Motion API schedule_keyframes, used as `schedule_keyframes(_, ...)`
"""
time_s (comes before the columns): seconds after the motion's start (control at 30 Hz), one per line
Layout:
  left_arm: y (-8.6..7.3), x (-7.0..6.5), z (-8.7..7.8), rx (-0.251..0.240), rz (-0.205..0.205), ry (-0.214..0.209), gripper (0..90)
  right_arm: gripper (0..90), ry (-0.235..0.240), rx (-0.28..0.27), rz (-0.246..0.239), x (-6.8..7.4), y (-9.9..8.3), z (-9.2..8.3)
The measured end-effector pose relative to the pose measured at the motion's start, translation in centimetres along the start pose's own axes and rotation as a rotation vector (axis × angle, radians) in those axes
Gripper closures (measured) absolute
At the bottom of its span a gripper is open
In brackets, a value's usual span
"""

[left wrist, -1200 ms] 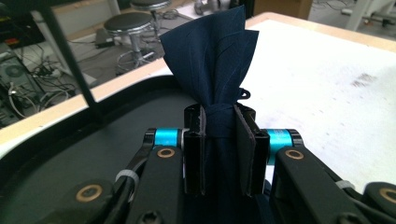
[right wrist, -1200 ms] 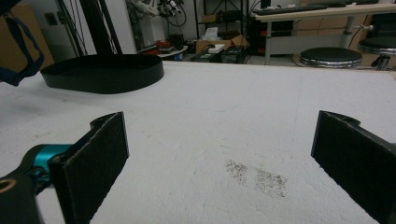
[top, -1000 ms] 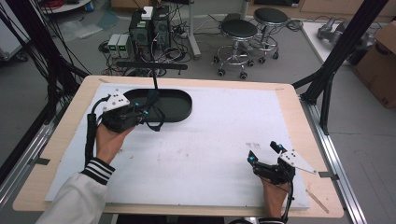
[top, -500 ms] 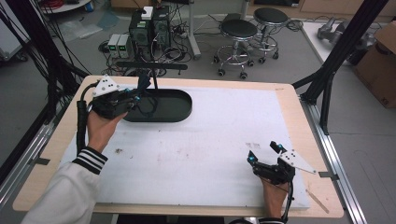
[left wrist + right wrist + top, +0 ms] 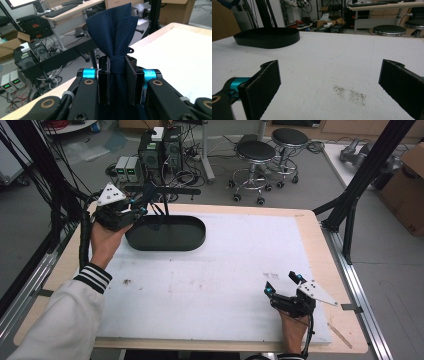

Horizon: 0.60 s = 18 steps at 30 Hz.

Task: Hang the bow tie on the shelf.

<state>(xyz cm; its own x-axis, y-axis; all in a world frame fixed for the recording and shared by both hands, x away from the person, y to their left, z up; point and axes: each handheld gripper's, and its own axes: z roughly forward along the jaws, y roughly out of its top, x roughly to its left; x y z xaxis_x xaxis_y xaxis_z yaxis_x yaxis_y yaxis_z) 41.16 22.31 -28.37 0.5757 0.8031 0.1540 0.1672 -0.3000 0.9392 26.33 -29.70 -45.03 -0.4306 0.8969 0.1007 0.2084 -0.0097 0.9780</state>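
A dark navy cloth [image 5: 112, 27] is bunched and pinched between the jaws of my left gripper [image 5: 117, 62], which is shut on it, and its folds fan out above the fingertips. In the high view my left gripper [image 5: 137, 206] is held up at the far left, beside the left end of a black oval tray [image 5: 165, 234]. At the front right, my right gripper [image 5: 281, 284] rests low on the white mat [image 5: 225, 270]. Its jaws stand wide open [image 5: 329, 75] with nothing between them. The black tray [image 5: 267, 37] lies far ahead of it on the left.
A faint dirt smudge [image 5: 349, 93] marks the mat just ahead of the right gripper. The wooden table edge [image 5: 320, 250] frames the mat. Beyond the far edge stand stools [image 5: 255, 152], power supplies [image 5: 130, 167] and black frame legs [image 5: 350, 205].
My left gripper has lifted and moved back and to the left, away from the tray, with the cloth in it. The right gripper has not moved.
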Motion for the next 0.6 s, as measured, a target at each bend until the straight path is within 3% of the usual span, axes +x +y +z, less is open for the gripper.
schedule_keyframes(0.13,0.2,0.7,0.7,-0.008,-0.02,0.002,74.7,2.9,0.0,0.0,-0.003,0.0,0.0,0.0)
schedule_keyframes(0.37,1.1,1.3,2.0,-0.028,-0.018,0.018,74.7,2.9,0.0,0.0,0.003,0.0,0.0,0.0)
schedule_keyframes(0.6,0.9,2.2,3.0,-0.04,-0.026,0.033,74.7,2.9,-0.002,-0.001,0.005,0.0,0.0,0.0)
